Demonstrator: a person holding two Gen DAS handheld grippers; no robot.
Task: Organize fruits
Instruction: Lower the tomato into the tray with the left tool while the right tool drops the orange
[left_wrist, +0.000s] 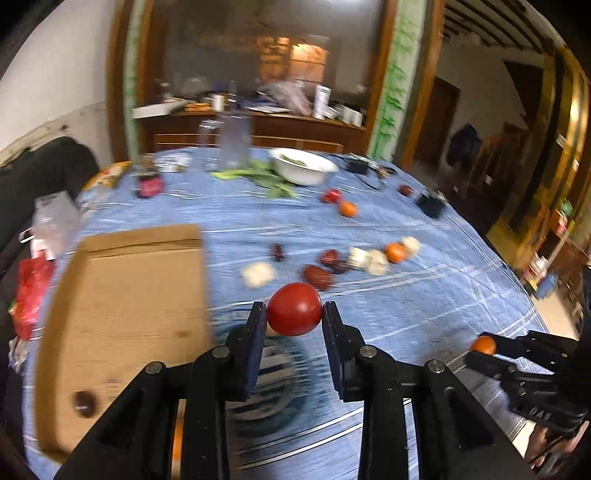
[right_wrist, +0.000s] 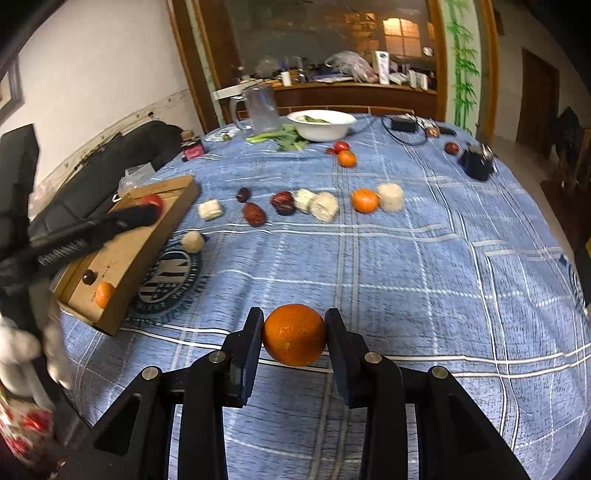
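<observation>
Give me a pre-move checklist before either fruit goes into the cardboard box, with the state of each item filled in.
1. Left gripper clamped on the red tomato, pads on both sides: ok.
2. Right gripper clamped on the orange: ok.
3. Cardboard box has free floor; only a small orange and a dark fruit lie at its near end: ok.
4. Tomato is over the box: by the right wrist view, yes: ok.
5. The two grippers are apart, no clash: ok.
6. Left wrist view sharp enough to judge the drop spot: not ok, blurred.
</observation>
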